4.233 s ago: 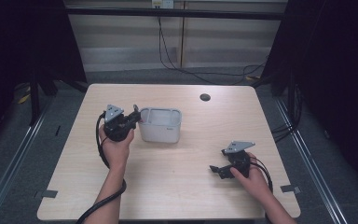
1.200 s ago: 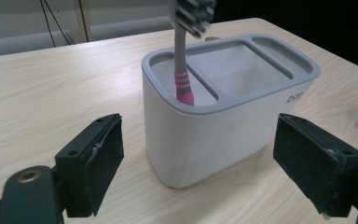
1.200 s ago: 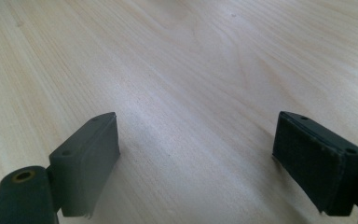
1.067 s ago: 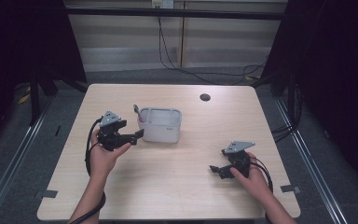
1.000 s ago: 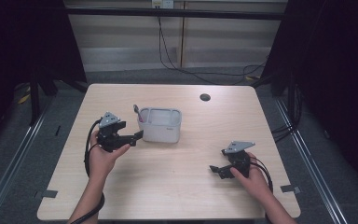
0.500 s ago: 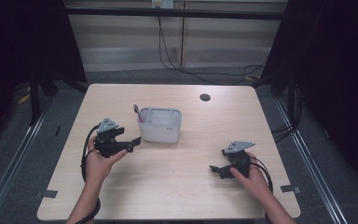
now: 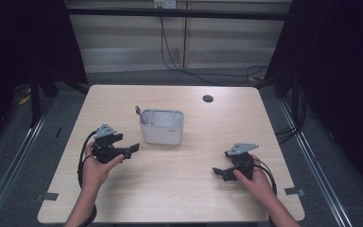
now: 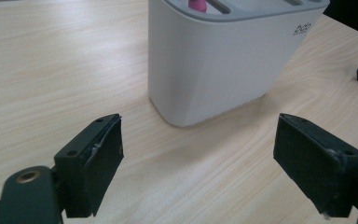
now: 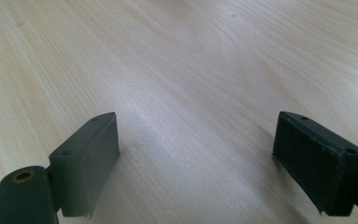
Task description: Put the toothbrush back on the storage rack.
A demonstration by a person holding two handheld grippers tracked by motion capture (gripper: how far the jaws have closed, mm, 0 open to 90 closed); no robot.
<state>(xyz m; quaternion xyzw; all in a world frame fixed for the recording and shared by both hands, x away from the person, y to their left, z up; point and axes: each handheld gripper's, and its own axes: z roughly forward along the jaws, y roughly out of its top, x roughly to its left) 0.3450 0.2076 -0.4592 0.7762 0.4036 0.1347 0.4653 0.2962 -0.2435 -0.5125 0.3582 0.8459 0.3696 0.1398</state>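
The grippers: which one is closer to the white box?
The left gripper. Its open jaws point at the white box close by; the right gripper sits farther off over bare table.

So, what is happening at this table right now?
A person holds a claw in each hand over a wooden table. The left claw is open and empty, just short of a white organizer box with a pink-tipped item standing in its corner. The right claw sits open and empty near the table's right front.
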